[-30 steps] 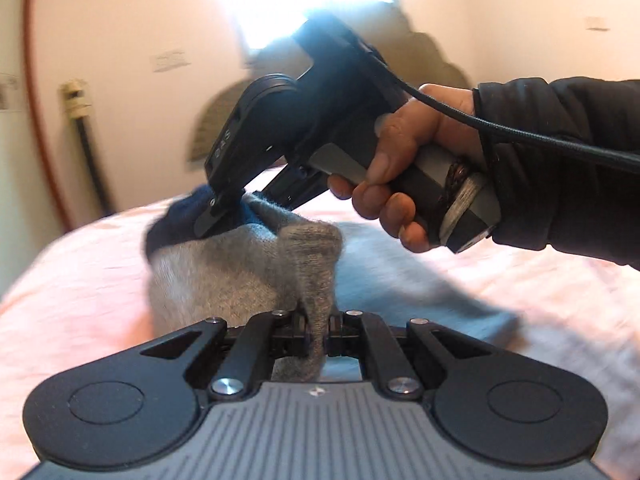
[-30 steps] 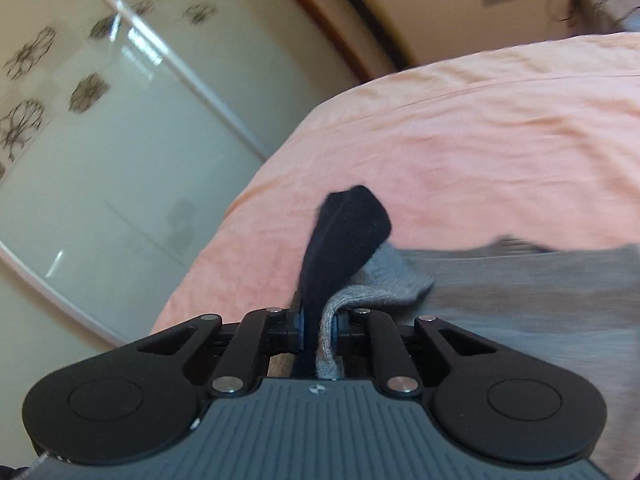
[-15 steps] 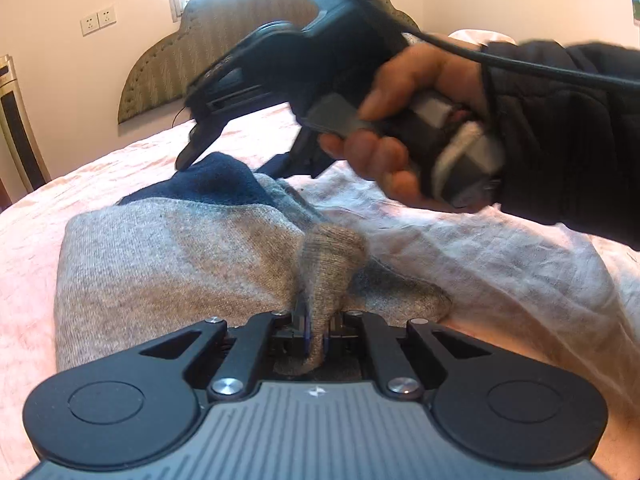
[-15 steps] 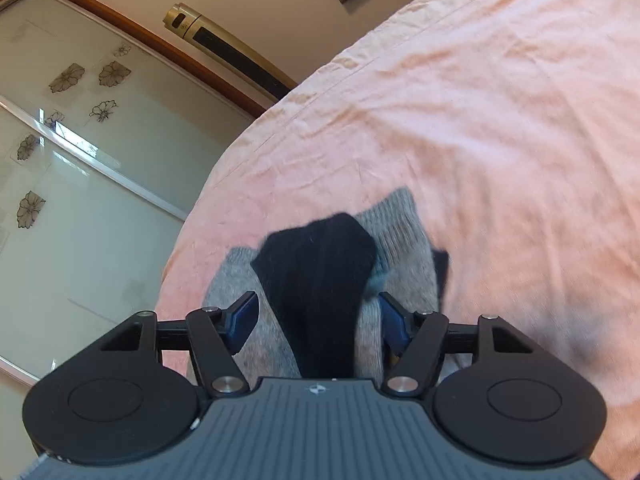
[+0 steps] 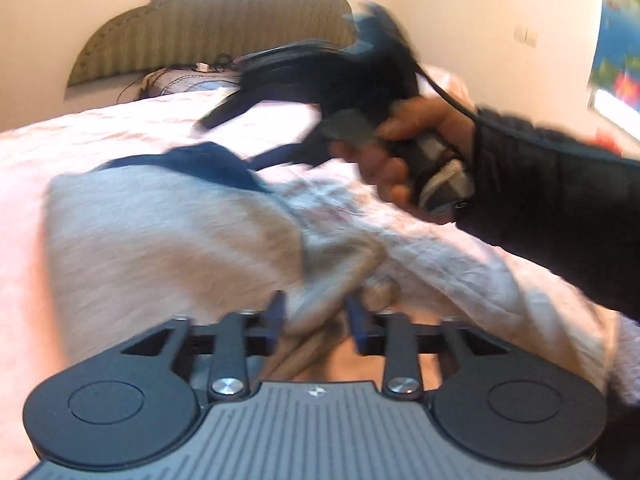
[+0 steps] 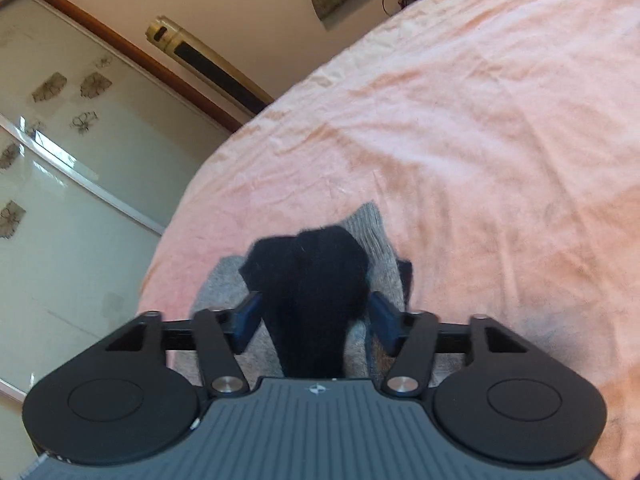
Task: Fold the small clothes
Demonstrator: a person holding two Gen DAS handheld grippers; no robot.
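Note:
A small grey knit garment (image 5: 160, 240) with a dark navy part (image 5: 216, 164) lies folded on the pink bed sheet (image 5: 60, 136). My left gripper (image 5: 316, 320) is open, its blue pads apart around a bunched grey corner that lies loose between them. My right gripper (image 6: 312, 316) is open above the garment's dark part (image 6: 308, 280), with grey fabric (image 6: 372, 228) beneath. In the left wrist view the right gripper (image 5: 288, 92) is blurred and lifted above the garment's far right side, held by a hand in a dark sleeve.
A padded headboard (image 5: 208, 28) and a pillow with cables (image 5: 180, 80) are at the bed's far end. A mirrored wardrobe door (image 6: 60, 200) stands beside the bed's edge. Rumpled sheet (image 5: 460, 272) lies right of the garment.
My left gripper has opened and let go of the grey corner. My right gripper, open since half a second ago, has lifted away to the right.

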